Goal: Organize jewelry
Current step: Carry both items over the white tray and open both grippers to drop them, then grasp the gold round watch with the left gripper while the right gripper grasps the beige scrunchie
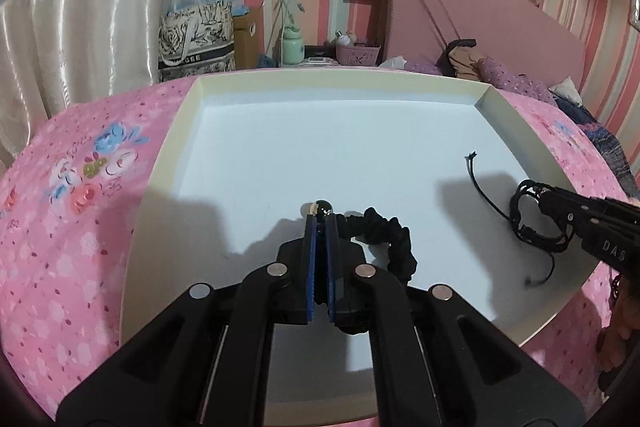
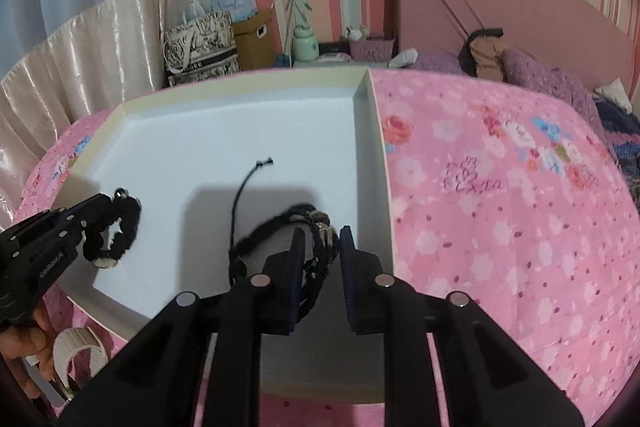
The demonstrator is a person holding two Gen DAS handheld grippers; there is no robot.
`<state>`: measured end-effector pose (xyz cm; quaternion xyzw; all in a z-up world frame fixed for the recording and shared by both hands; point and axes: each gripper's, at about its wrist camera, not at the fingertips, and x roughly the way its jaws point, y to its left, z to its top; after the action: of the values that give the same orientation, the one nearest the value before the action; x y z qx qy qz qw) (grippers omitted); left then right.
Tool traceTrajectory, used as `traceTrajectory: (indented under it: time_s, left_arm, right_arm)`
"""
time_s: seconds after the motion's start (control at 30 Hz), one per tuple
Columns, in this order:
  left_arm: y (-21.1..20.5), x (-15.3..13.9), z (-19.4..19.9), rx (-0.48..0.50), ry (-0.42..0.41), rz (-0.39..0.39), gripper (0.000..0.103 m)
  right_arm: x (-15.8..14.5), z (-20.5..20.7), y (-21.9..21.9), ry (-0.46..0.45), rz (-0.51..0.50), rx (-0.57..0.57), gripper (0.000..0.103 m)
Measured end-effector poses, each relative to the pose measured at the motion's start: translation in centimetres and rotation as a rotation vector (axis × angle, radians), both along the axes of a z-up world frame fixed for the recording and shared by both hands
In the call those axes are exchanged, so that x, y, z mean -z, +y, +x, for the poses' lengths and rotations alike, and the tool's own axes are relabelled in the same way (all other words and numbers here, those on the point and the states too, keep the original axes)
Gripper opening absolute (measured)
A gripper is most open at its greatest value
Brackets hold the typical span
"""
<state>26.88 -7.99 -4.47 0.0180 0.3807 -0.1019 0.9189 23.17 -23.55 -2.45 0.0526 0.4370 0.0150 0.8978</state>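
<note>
Left wrist view shows a shallow tray [image 1: 176, 147] with cream walls and a white floor, lying on a bed [image 1: 72, 227] under a pink flowered cover. Two pieces of jewelry are in the tray. Toward its near left part lies a black scrunchie [image 1: 384, 231] with a dark bead [image 1: 322, 206] at one end; the left gripper [image 1: 321, 217] has its fingers [image 1: 311, 239] closed together on the scrunchie just behind that bead, and the rest of the band curls off to the right over the tray floor. Toward the tray's near right wall sits a black cord bracelet [image 1: 532, 219], with one loose cord end [image 1: 472, 157] trailing toward the far wall (a small knot at its tip).

From the right wrist view, the right gripper [image 2: 322, 233] is over the tray [image 2: 366, 147] with its fingers [image 2: 346, 247] apart, one on each side of the bracelet [image 2: 312, 227]; I cannot tell whether either touches it. A small metal charm [image 2: 323, 223] shows on the bracelet between them. The scrunchie [image 2: 116, 227] is well to the left of the bracelet, by the tray's left wall, held by the left gripper [image 2: 114, 201]. Both pieces are inside the tray, well apart from each other.
</note>
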Motion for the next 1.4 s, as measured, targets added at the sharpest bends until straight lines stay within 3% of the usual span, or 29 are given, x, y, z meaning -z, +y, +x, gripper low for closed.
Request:
traceTrajectory:
  time_s: [0.13, 0.2, 0.23, 0.3, 0.43, 0.63, 0.8, 0.97, 1.13, 1.23, 1.27, 1.3, 1.4]
  left_arm:
    - [0.0, 0.3, 0.3, -0.009, 0.012, 0.022, 0.004]
    - [0.2, 0.3, 0.3, -0.01, 0.02, 0.013, 0.011]
    - [0.4, 0.2, 0.4, -0.009, 0.026, 0.01, 0.019]
    - [0.8, -0.3, 0.3, -0.018, 0.03, -0.003, 0.059]
    - [2.2, -3.1, -1.4, -0.016, -0.016, -0.015, 0.062]
    - [5.0, -6.2, -8.5, -0.035, -0.108, 0.003, 0.076]
    - [4.3, -3.7, -15.3, 0.004, -0.087, 0.003, 0.076]
    - [2.6, -1.6, -18.1, 0.015, -0.056, 0.0, 0.076]
    - [2.5, -1.1, -20.0, 0.004, -0.059, 0.008, 0.076]
    - [2.1, -0.8, -19.8, 0.017, -0.049, 0.009, 0.076]
    - [1.7, -0.8, -19.6, 0.028, -0.05, 0.018, 0.076]
    - [1.3, -0.9, -19.4, 0.033, -0.057, 0.028, 0.076]
    - [0.0, -0.9, -18.6, 0.065, -0.053, 0.054, 0.076]
  right_arm:
    - [0.0, 0.2, 0.0, 0.006, -0.002, -0.001, 0.017]
    - [0.2, 0.3, 0.2, 0.014, 0.019, -0.016, 0.025]
    - [0.1, 0.4, 0.4, 0.009, 0.025, -0.022, 0.029]
    - [-1.1, -0.1, 0.2, -0.011, 0.04, -0.026, 0.053]
    - [-4.7, -1.9, -0.6, -0.079, 0.042, -0.03, 0.059]
    - [-8.7, -9.9, -2.7, -0.167, 0.045, -0.024, 0.06]
    - [-6.3, -17.2, 0.0, -0.144, 0.068, -0.118, 0.06]
    - [-2.8, -19.5, 2.4, -0.086, 0.072, -0.146, 0.059]
    - [-1.1, -19.6, 4.4, -0.03, 0.04, -0.181, 0.058]
    - [-0.2, -18.2, 6.1, 0.013, -0.042, -0.209, 0.037]
    - [0.2, -17.6, 6.7, 0.022, -0.069, -0.216, 0.017]
    - [0.3, -17.7, 6.8, 0.019, -0.093, -0.21, 0.011]
    - [-0.1, -16.8, 5.7, -0.001, -0.137, -0.138, 0.008]
